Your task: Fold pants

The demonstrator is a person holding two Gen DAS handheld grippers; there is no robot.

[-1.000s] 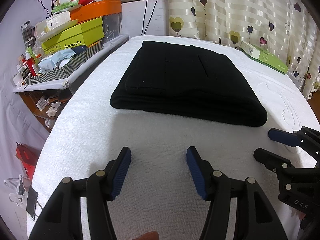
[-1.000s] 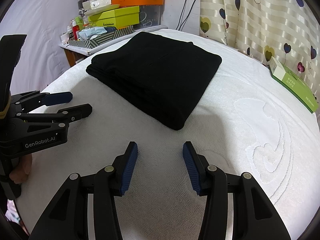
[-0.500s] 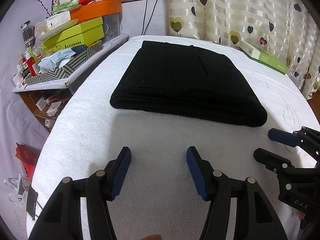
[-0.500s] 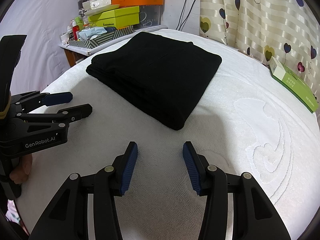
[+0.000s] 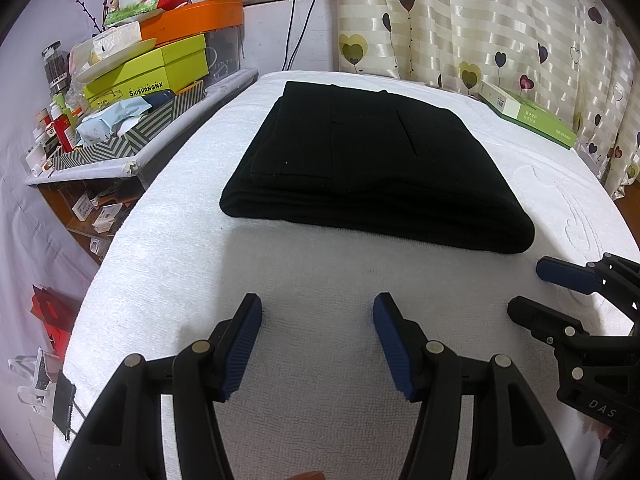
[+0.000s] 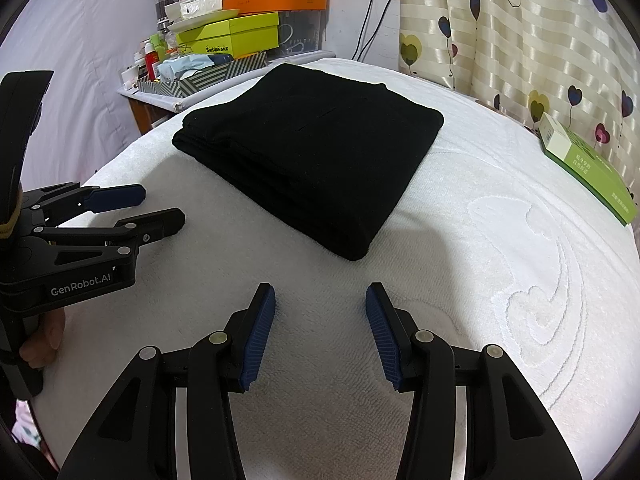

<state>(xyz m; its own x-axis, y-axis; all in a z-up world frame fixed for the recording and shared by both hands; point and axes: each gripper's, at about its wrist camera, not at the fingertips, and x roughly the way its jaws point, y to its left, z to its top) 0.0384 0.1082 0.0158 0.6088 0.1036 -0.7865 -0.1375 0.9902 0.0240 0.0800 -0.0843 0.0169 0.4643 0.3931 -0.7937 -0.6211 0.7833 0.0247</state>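
Black pants [image 5: 372, 164] lie folded into a flat rectangular stack on the white towel-covered table [image 5: 320, 280]; they also show in the right wrist view [image 6: 316, 148]. My left gripper [image 5: 318, 316] is open and empty, just short of the stack's near edge. My right gripper [image 6: 320, 304] is open and empty, in front of the stack's near corner. Each gripper shows in the other's view: the right one [image 5: 528, 288] at the right edge, the left one [image 6: 160, 208] at the left edge. Neither touches the pants.
A side shelf [image 5: 132, 160] on the left carries stacked green [image 5: 152, 76] and orange [image 5: 196, 20] boxes and bottles. A flat green box [image 5: 528, 114] lies on the table's far right, by the heart-patterned curtain [image 5: 480, 20].
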